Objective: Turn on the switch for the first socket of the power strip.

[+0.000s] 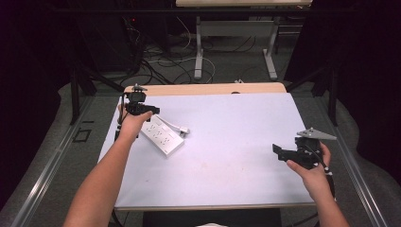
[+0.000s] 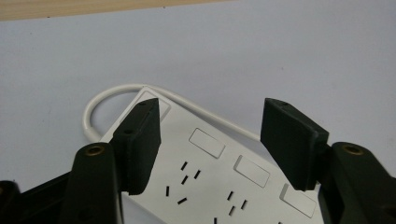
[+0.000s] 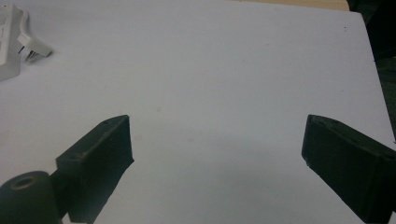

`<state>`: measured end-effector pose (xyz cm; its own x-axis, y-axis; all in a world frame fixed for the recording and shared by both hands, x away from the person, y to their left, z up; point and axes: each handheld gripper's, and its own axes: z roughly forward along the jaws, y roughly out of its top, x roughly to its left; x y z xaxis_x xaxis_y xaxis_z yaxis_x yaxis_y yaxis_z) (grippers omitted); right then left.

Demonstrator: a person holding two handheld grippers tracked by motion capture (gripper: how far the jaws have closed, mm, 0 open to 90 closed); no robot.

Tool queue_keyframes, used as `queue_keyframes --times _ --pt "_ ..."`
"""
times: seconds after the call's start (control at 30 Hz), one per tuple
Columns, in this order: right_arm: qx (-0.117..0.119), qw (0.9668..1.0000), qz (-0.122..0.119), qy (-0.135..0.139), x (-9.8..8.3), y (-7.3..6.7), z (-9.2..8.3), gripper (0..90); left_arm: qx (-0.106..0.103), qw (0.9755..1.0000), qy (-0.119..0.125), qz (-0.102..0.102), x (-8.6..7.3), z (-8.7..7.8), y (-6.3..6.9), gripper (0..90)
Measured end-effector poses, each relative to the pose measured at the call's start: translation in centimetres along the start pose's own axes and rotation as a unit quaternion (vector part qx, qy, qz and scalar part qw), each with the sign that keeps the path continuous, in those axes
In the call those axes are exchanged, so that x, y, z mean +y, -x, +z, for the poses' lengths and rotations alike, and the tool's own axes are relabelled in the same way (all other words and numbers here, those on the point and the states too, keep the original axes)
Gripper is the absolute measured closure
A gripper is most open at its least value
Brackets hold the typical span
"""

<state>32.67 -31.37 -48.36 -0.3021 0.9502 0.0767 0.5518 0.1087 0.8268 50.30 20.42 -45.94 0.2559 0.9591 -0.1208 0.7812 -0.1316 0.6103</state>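
Two grippers, one power strip: position record

One power strip (image 1: 162, 137), white, lies flat on the pale sheet covering the table (image 1: 227, 161), near the left edge and toward the far left corner; its long axis runs diagonally, from the far left down toward the middle of the surface; its short white cord (image 2: 112, 95) loops off the far end and comes back along the strip, ending in a plug (image 1: 183, 130) that rests on the sheet just beside it.

Left gripper (image 1: 137, 109): poised directly over the strip's far end, looking down along it; jaws stand apart, straddling the body across its width, and the pads (image 2: 140, 140) are not seen pressing its sides (nothing gripped, by the look of it); the strip sits between them and below, so any closing would, in my judgement, take it across the short axis.

Right gripper (image 1: 288, 153): near the right edge, well apart from the strip; jaws wide, bare sheet between them; the left hand is plainly the nearer.

Hard to make out: the strip's near end is cut off in the left gripper view; whether the left pads brush the casing cannot be told; socket markings too small to read.
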Motion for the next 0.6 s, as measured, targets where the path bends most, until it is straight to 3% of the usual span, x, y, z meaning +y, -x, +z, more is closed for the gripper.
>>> queue_keyframes --times 0.17,0.47,0.6 --pt "0.0 1.0 0.0 0.001 0.0 -0.1 0.0 7.9 0.001 0.9999 0.007 -0.007 -0.2 -0.5 -0.2 27.2" --pt "0.0 1.0 -0.001 0.0 0.0 -0.1 -0.1 7.9 -0.021 0.9995 0.017 -0.017 -0.4 -1.5 -0.1 14.3" --pt "-0.005 1.0 -0.001 0.004 0.0 -0.1 0.0 7.9 -0.033 0.9992 0.019 -0.013 -0.5 -1.7 0.3 2.8"
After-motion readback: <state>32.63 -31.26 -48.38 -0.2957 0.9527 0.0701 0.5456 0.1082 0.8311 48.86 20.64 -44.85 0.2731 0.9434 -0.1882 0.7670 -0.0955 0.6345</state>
